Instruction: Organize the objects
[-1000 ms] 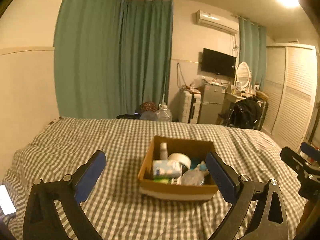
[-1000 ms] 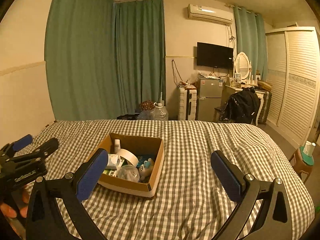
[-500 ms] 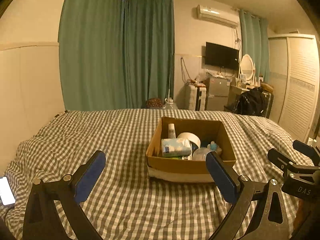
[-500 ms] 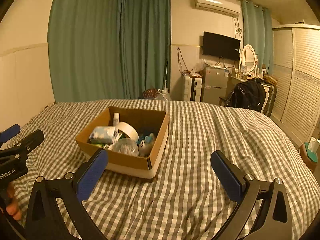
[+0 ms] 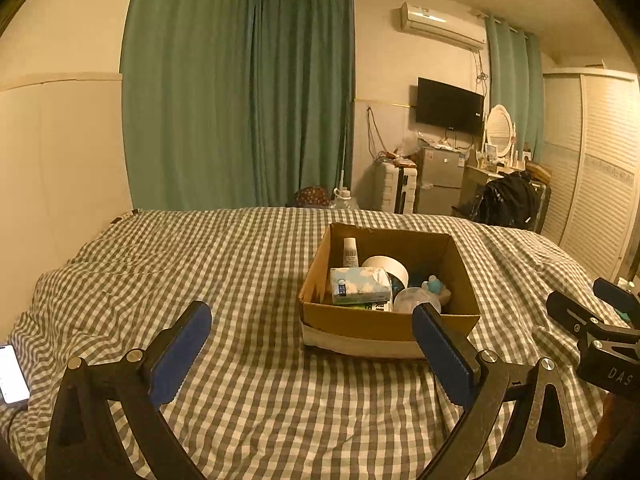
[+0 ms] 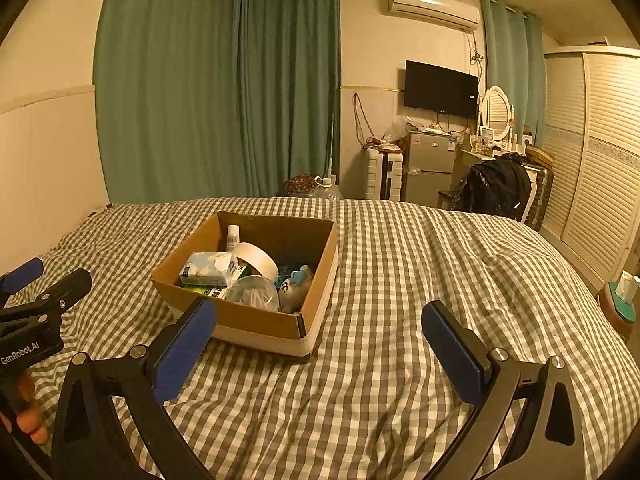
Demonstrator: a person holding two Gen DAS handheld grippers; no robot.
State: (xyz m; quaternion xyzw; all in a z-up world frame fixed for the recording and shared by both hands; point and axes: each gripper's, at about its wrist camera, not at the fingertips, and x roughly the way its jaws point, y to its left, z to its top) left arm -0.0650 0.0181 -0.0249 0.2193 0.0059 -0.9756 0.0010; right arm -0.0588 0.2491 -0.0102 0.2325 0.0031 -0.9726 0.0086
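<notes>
Cardboard box point(image 5: 390, 322) sits mid-bed on a checked bedspread point(image 5: 240, 280), crammed with a tissue pack point(image 5: 360, 285), tape roll point(image 5: 386, 268), small white bottle point(image 5: 350, 252), clear round container point(image 6: 253, 293) and a blue toy point(image 6: 296, 284). Left gripper point(image 5: 306, 346) and right gripper point(image 6: 318, 342) hover before it, jaws spread wide and empty. Risks, as I judge them: the soft bed may let the box tilt under a push, and tight packing may make one pick drag its neighbours.
</notes>
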